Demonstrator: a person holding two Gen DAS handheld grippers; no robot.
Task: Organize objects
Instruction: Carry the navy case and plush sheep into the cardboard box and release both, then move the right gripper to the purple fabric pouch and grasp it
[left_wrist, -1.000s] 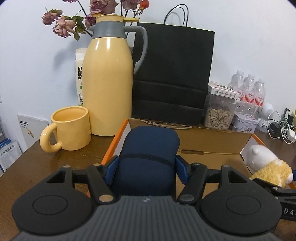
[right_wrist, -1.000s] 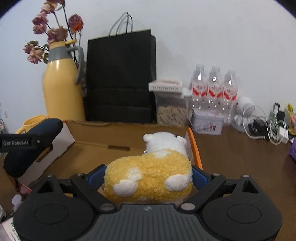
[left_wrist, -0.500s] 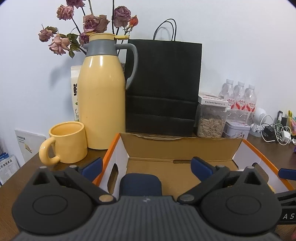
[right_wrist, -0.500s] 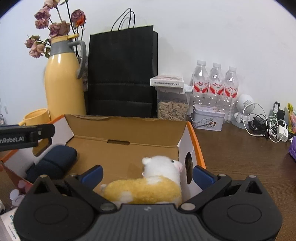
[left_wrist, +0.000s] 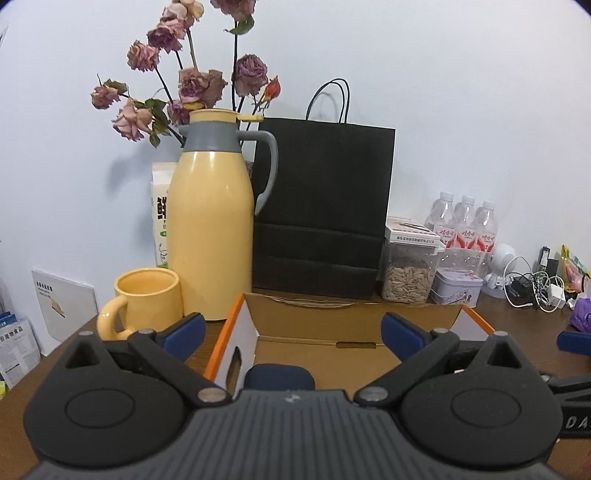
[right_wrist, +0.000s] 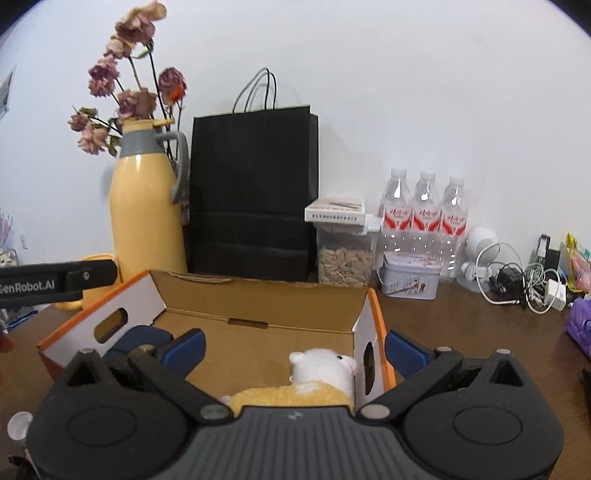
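An open cardboard box (left_wrist: 332, 314) with orange edges stands on the brown table; it also shows in the right wrist view (right_wrist: 258, 295). A dark blue case (left_wrist: 279, 376) lies inside at the box's left; it also shows in the right wrist view (right_wrist: 142, 338). A yellow and white plush sheep (right_wrist: 314, 380) lies inside at the right. My left gripper (left_wrist: 291, 330) is open and empty above the blue case. My right gripper (right_wrist: 293, 347) is open and empty above the plush sheep.
A yellow thermos jug (left_wrist: 210, 229) with dried roses (left_wrist: 184, 88) behind it, a yellow mug (left_wrist: 144, 301) and a black paper bag (left_wrist: 321, 206) stand behind the box. A seed jar (right_wrist: 345, 245), a tin (right_wrist: 412, 275), three water bottles (right_wrist: 424, 210) and tangled cables (right_wrist: 524, 284) stand at the right.
Both grippers opened and let go: the blue case and the plush sheep now lie in the box. Both grippers have pulled back and risen away from them.
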